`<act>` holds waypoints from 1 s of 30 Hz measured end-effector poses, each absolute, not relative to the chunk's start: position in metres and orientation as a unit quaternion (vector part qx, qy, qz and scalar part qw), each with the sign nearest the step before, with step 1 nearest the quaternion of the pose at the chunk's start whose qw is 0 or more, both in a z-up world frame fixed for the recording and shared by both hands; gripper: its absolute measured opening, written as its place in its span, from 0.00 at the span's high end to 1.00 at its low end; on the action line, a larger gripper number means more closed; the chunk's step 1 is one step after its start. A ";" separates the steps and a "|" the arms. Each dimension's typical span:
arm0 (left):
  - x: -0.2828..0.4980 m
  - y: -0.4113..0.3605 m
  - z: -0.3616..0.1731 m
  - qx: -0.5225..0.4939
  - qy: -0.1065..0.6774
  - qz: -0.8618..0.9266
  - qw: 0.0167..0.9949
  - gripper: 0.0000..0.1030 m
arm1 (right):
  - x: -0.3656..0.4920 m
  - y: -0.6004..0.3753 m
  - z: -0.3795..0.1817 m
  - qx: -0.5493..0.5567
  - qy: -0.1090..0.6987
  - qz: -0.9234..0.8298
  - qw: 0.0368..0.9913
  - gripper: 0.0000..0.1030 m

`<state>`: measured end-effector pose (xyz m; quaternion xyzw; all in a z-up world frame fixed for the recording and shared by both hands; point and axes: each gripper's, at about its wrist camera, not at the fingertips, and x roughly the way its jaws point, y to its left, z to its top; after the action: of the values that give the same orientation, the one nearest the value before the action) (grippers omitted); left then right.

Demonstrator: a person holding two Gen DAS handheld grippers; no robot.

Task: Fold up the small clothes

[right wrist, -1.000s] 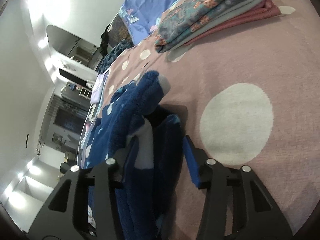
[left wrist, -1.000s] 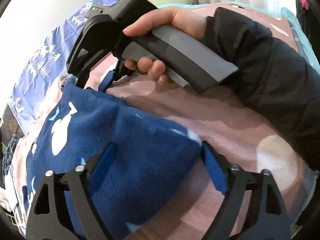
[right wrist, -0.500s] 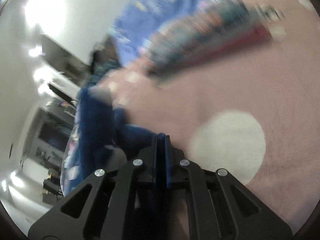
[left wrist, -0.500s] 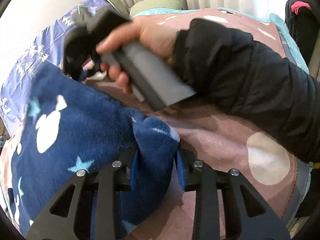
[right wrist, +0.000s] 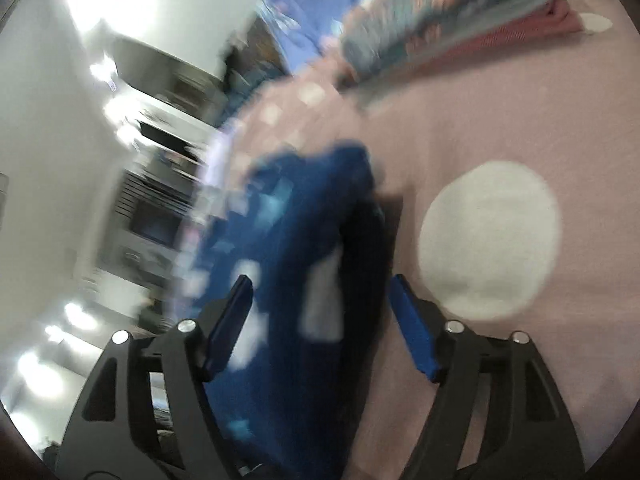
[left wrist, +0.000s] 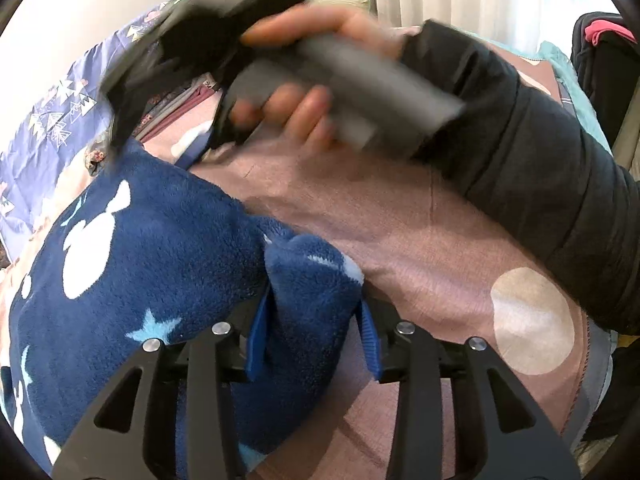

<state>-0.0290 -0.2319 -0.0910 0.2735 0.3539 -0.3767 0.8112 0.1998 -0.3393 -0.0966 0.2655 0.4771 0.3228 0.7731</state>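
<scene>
A dark blue fleece garment with white and light-blue shapes lies on the pink dotted bedcover. My left gripper has its blue pads part closed around a bunched corner of the fleece. My right gripper is open, its pads wide apart on either side of the fleece; the view is blurred. In the left wrist view the right gripper is blurred, held by a hand above the fleece's far edge.
A stack of folded clothes lies at the far side of the bedcover. A purple patterned quilt lies beyond the fleece. A black-sleeved arm crosses the right. Curtains and a green pillow stand at the back.
My right gripper, shut on the fleece half a second ago, has opened. My left gripper's pads have spread somewhat but stay around the fleece corner. The right hand has lifted and is moving fast.
</scene>
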 end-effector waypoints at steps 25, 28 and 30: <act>-0.050 -0.194 -0.069 0.211 0.331 -0.364 0.845 0.57 | 0.199 -0.358 -0.102 0.277 0.363 0.237 0.858 0.56; -0.055 -0.155 -0.057 0.195 0.327 -0.317 0.869 0.56 | 0.203 -0.346 -0.097 0.259 0.357 0.235 0.866 0.55; -0.059 -0.124 -0.051 0.173 0.328 -0.283 0.885 0.52 | 0.202 -0.347 -0.100 0.267 0.355 0.238 0.864 0.55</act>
<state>-0.0589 -0.1238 -0.0512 0.1731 0.3280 -0.2829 0.8846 0.2024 -0.3466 -0.0997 0.2666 0.3550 0.2381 0.8638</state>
